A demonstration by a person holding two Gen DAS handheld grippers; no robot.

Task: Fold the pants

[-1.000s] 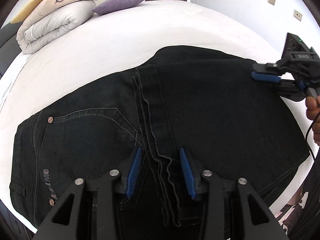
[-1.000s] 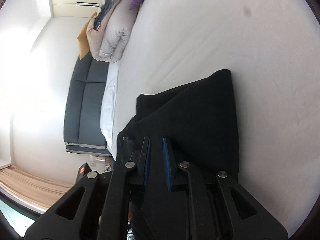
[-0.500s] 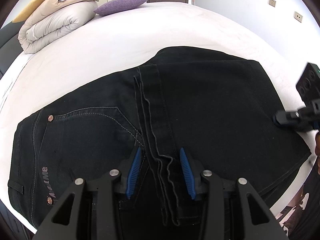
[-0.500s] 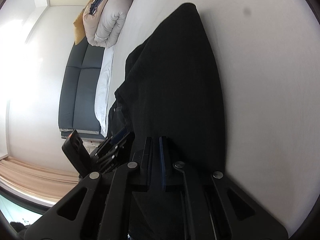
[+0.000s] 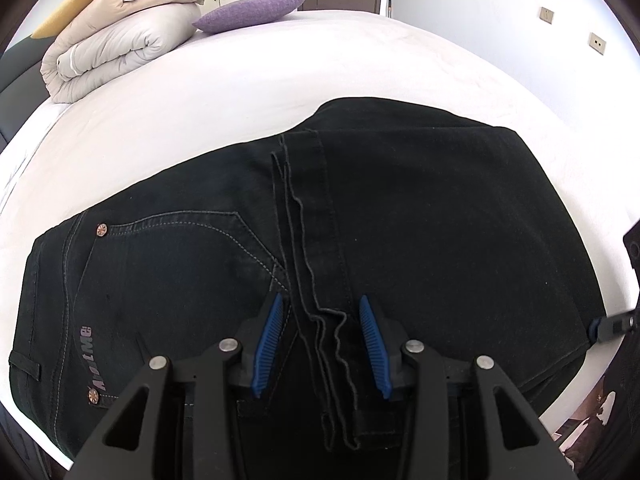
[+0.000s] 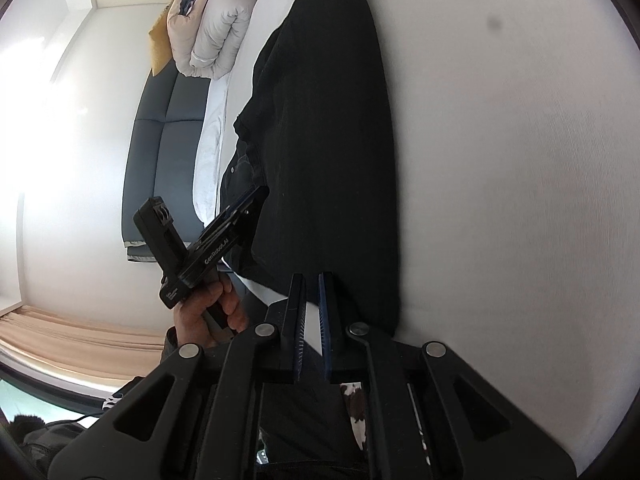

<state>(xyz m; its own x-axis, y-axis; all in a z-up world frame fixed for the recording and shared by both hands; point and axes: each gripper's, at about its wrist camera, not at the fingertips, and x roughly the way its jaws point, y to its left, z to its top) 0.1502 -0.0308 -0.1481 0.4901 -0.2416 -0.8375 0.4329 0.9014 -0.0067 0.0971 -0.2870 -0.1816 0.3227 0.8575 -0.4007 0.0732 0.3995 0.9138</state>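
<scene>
Black jeans [image 5: 400, 220] lie folded across the white bed [image 5: 280, 72], waistband and pocket to the left, leg hems on top in the middle. My left gripper [image 5: 320, 320] points steeply down at them, open, its blue pads either side of the stacked hems without pinching them. My right gripper [image 6: 312, 280] is shut, with only a thin slit between its pads and no cloth visibly in it. Its tip sits at the near right edge of the jeans [image 6: 320, 140]. From the left wrist view the right gripper [image 5: 600, 327] shows at that same edge.
A rolled grey duvet [image 5: 116, 52] and a purple pillow [image 5: 248, 12] lie at the bed's far left. A dark blue sofa [image 6: 160, 140] stands beside the bed. A hand [image 6: 208, 312] holds the left gripper's handle. White sheet stretches beyond the jeans.
My right gripper has slid along the jeans' right edge, from the far corner to the near edge, and its pads have drawn closer. The left gripper and the jeans have stayed put.
</scene>
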